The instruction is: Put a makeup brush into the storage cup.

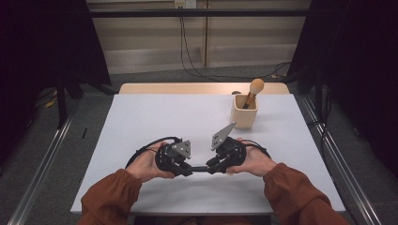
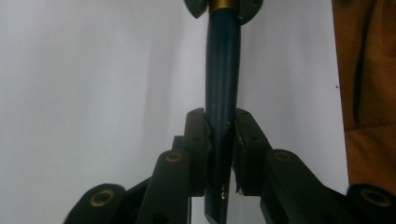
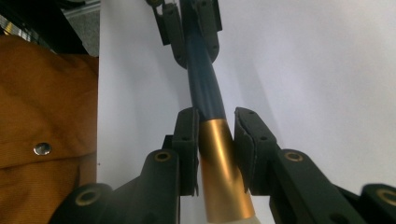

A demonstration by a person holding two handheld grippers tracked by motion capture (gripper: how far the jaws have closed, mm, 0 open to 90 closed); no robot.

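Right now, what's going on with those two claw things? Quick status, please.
Left gripper shut on brush's dark blue handle. Right gripper shut on its gold ferrule. Brush held level between them above white table. Wooden cup stands clear, far right.

No text, label, brand, number or sign can be read on anything here.

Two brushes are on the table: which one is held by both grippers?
The dark blue-handled brush, level between the left gripper and right gripper, each clamped on it. The tan-headed brush stands untouched in the wooden cup.
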